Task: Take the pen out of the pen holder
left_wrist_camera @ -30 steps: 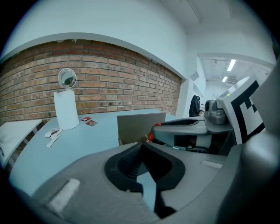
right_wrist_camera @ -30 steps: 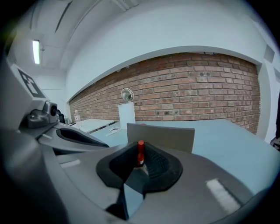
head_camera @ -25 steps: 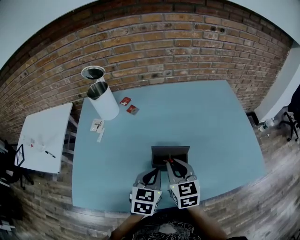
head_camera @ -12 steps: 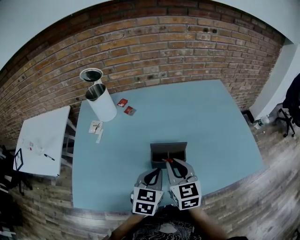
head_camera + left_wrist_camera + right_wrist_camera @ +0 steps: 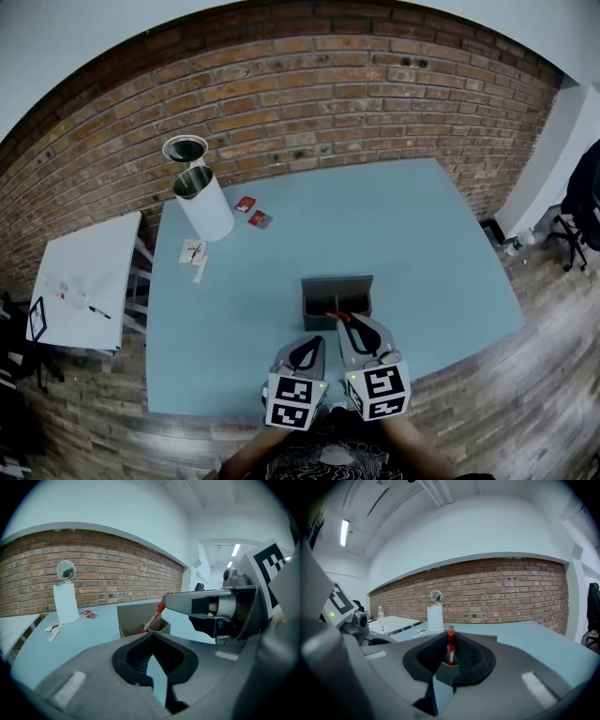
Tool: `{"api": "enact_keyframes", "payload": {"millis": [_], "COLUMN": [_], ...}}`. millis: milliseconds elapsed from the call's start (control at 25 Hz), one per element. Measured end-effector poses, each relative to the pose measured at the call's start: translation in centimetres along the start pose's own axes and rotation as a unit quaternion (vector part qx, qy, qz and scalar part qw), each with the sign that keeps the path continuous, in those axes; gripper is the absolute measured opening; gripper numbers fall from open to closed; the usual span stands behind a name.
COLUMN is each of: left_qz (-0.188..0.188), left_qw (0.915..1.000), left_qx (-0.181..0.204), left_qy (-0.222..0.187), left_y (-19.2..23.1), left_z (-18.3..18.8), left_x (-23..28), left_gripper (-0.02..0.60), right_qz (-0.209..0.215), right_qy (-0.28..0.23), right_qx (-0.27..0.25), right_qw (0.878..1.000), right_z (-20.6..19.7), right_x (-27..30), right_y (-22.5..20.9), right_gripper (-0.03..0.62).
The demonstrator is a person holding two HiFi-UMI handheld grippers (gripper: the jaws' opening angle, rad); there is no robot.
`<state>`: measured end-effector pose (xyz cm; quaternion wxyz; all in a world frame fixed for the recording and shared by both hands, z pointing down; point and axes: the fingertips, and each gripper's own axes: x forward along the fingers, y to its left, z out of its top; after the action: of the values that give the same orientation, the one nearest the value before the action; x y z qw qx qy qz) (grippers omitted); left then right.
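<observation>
The brick wall [image 5: 328, 94] closes the far side of the room, and a wooden floor [image 5: 525, 403] shows around the furniture. The light blue table [image 5: 262, 300] fills the middle of the head view. Its far edge lies close along the wall and its near edge is just in front of the person. Most of its top is bare, with much open room to the right and behind the pen holder.

A small white side table [image 5: 84, 272] stands apart from its left edge. A white cylindrical bin [image 5: 208, 202] with its round lid raised stands at the far left corner. Two red packets [image 5: 253, 211] and some paper slips [image 5: 194, 253] lie near it, well apart from the work.

The grey box-shaped pen holder [image 5: 336, 286] stands near the near edge, the two grippers side by side just in front of it. The left gripper [image 5: 151, 634] has its jaws together with nothing between them. The right gripper [image 5: 450, 653] is clamped on the upper part of the red pen [image 5: 152, 619]. The pen leans toward the person, with its lower end inside the holder.
</observation>
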<state>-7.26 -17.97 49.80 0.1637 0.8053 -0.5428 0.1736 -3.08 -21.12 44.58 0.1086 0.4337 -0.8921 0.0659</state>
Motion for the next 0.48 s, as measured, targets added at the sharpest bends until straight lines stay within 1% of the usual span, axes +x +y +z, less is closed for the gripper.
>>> {"api": "enact_keyframes", "payload": {"millis": [480], "left_qz": [-0.007], "left_qw": [0.9999], "left_qx": [0.000], "left_qy": [-0.012], "left_y": [-1.5], "left_z": [-0.6], "left_x": [-2.1], "left_gripper": [0.000], "right_qz": [-0.007], "right_qy": [0.002], "right_qx": [-0.002], "right_qw": [1.000], "right_z": [-0.8], "right_x": [-2.5], "right_y": [1.4], "right_gripper": [0.048]}}
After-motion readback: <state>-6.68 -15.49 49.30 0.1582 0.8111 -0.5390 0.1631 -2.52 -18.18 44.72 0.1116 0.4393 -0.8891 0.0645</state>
